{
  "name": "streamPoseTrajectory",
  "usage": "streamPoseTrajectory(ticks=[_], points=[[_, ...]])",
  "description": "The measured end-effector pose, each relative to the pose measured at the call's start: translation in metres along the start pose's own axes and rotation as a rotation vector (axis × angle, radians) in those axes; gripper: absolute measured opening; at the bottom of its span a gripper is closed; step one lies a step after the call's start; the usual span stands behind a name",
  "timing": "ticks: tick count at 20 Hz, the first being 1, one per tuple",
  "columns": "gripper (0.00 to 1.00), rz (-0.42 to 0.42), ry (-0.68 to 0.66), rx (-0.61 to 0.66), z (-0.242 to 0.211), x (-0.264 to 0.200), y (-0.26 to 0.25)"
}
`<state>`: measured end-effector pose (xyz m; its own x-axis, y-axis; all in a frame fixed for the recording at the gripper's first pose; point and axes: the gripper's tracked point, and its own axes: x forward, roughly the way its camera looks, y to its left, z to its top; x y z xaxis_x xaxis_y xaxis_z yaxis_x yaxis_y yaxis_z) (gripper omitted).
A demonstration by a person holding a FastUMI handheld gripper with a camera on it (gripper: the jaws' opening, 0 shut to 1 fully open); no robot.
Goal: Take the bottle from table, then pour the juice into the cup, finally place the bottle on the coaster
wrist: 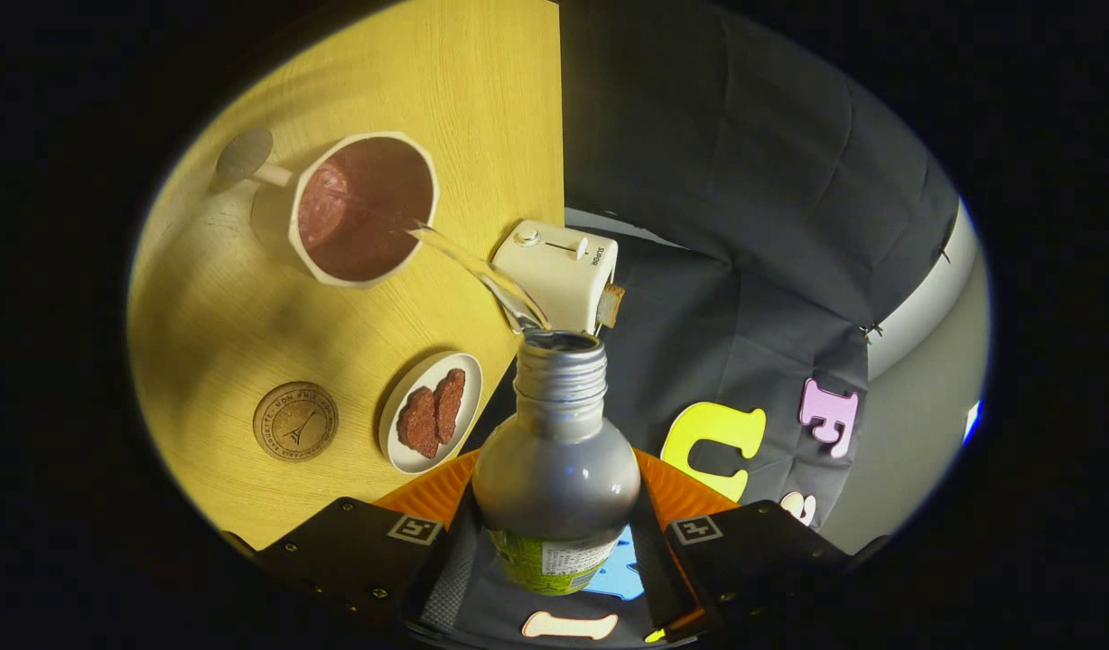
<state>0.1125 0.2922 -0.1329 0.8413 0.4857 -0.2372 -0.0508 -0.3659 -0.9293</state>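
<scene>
Bottle (556, 469) clamped in claw (554, 560) (pouring into cup (365, 209)).

A toaster (557, 271) with bread (610, 304) in its slot stands at the desk (220, 307) edge. Beside it, a small plate (401, 451) holds two dark pieces (433, 411).

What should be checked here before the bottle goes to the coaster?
1. Grip: tool shut on the bottle, both fingers against its sides: ok.
2. Stream lands inside the cup: ok.
3. Pouring finished: liquid is running from the bottle's mouth: not ok.
4. Coaster bare, on the table beside the plate: ok.
5. Liquid left in the bottle: cannot tell.
6. Cup fill level: cannot tell.
</scene>
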Motion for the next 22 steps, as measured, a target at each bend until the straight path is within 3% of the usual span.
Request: streamPoseTrajectory(ticks=[22], points=[[0.77,-0.015,-0.004,-0.069,-0.003,0.001,-0.016]])
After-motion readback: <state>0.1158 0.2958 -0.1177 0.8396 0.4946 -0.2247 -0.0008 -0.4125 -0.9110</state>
